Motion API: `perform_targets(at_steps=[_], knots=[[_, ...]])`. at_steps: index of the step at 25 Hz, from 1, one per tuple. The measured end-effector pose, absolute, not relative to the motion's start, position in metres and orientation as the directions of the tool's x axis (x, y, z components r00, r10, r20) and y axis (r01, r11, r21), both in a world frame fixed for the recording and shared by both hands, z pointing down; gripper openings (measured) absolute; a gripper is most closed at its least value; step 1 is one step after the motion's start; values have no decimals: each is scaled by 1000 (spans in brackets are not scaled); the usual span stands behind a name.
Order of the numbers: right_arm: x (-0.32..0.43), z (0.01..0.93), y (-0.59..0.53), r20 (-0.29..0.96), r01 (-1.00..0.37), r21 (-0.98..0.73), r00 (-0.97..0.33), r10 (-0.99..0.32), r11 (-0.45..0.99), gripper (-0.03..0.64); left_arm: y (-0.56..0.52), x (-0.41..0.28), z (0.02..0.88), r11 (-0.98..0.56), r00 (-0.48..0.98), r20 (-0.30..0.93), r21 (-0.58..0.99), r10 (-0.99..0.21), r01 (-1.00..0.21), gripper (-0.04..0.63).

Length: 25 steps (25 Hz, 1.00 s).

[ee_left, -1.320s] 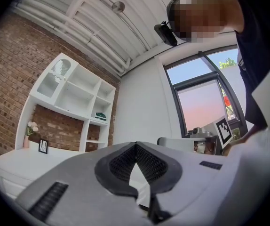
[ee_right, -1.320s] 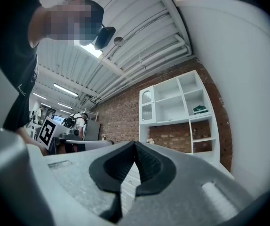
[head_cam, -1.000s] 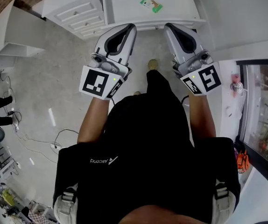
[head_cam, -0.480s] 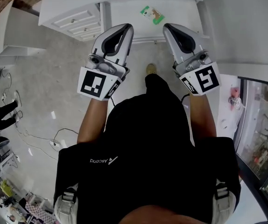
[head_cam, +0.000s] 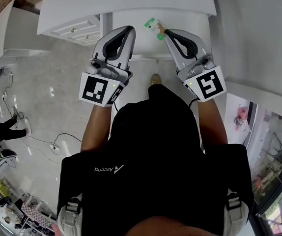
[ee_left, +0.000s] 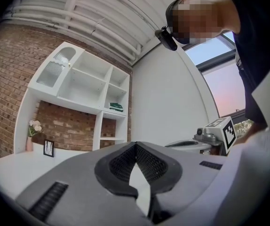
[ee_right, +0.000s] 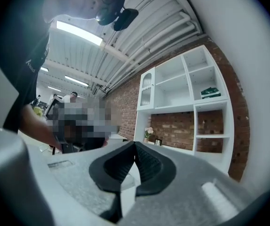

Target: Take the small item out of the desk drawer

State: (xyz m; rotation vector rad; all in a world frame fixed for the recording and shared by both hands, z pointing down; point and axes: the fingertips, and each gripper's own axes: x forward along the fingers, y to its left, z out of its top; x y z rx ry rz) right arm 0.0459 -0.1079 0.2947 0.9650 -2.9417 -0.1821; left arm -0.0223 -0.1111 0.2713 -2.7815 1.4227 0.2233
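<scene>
A white desk [head_cam: 131, 4] stands ahead of me, seen from above in the head view. Its side drawers [head_cam: 77, 28] are at the left, and a shallow front drawer [head_cam: 143, 57] sits shut under the top. A small green and white item [head_cam: 155, 27] lies on the desk top. My left gripper [head_cam: 130, 28] is shut and empty, its tip over the desk's front edge. My right gripper [head_cam: 166, 32] is also shut and empty, its tip just beside the green item. In both gripper views the jaws [ee_left: 136, 145] [ee_right: 135, 144] meet at the tip and point up at the room.
A white shelf unit [ee_left: 83, 88] [ee_right: 186, 93] stands against a brick wall behind the desk. Cables [head_cam: 57, 144] trail over the grey floor at the left. A white counter [head_cam: 259, 97] borders the right side. My foot [head_cam: 155, 78] is under the desk's edge.
I have moved closer to the desk. Both grippers have advanced over its front edge, and the right one's tip has come up beside the green item. Both stayed shut.
</scene>
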Motion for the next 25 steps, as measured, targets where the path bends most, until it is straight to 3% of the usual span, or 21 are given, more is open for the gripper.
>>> perform_targets(at_steps=[14, 25], knots=[[53, 334, -178, 145, -524, 142, -828, -541, 840, 4, -175, -14, 285, -528, 519, -114, 60, -847, -847, -2], [29, 403, -203, 324, -480, 195, -792, -518, 856, 52, -197, -33, 302, -544, 537, -93, 77, -838, -836, -2]])
